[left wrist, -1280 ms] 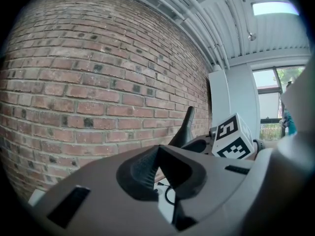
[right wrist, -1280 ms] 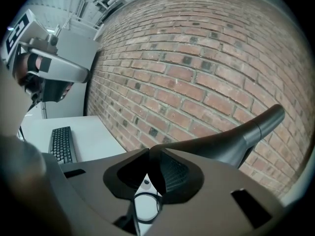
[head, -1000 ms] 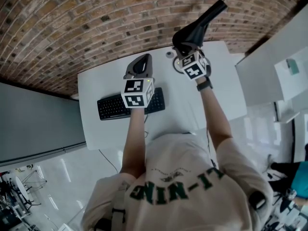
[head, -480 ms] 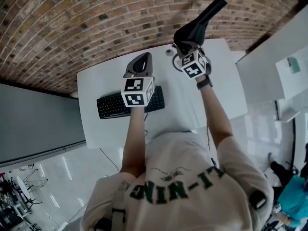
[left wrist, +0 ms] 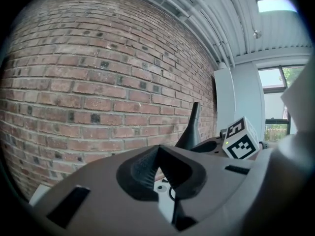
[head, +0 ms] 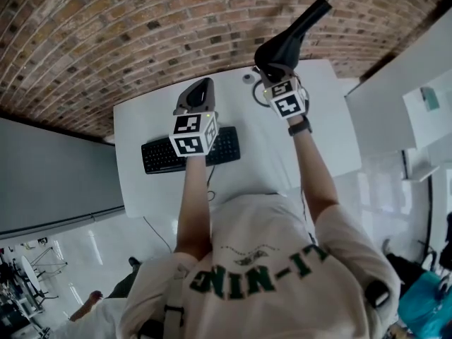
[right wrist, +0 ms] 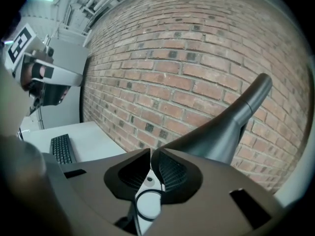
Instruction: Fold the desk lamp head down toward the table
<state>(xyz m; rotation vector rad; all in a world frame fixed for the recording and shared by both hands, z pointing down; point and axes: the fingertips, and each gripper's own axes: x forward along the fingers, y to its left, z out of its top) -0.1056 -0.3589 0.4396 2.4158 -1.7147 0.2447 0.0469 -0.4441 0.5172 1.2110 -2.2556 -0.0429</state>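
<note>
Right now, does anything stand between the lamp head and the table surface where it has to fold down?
Nothing visible does. The lamp head points up over bare white table; the keyboard lies apart, to the left. Only the right gripper is at the head's lower end.

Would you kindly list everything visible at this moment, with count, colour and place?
Rectangular white table: one, white, against the wall, in front of the person.
Flat black computer keyboard: one, black, on the table's left part, partly hidden by the left gripper.
Black desk lamp with cone-shaped head: one, black, at the table's far side, head raised.
Red-brown brick wall: one, behind the table.
Tall white cabinet: one, white, right of the table.
Pale glossy floor: grey-white, around the table.
Beige T-shirt with green lettering: one, on the person.
Left gripper: one, grey, above the keyboard, jaws together, empty.
Right gripper: one, grey, by the lamp head, jaws a slit apart, nothing between.
</note>
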